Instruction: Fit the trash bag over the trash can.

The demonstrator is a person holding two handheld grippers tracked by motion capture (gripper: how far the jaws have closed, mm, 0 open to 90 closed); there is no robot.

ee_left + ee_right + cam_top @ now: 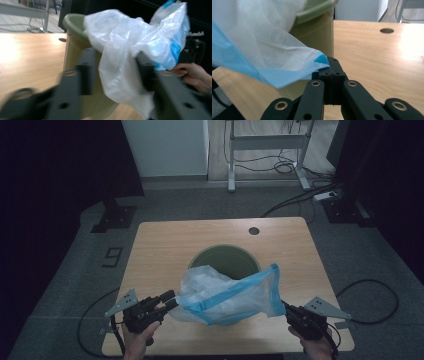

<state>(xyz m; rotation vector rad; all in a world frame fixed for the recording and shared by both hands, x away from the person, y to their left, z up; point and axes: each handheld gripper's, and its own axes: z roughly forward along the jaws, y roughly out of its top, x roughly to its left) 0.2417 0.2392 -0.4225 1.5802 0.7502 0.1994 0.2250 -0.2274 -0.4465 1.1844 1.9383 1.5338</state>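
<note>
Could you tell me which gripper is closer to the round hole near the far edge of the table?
Right. The right gripper sits at the table's near right, on the hole's side, clamping the bag; the left gripper is at the near left, farther away.

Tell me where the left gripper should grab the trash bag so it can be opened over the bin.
Probably the blue hem of the trash bag at its left end, coming in from the left gripper side: the right gripper pinches the opposite corner, so pulling apart spreads the mouth over the bin.
</note>
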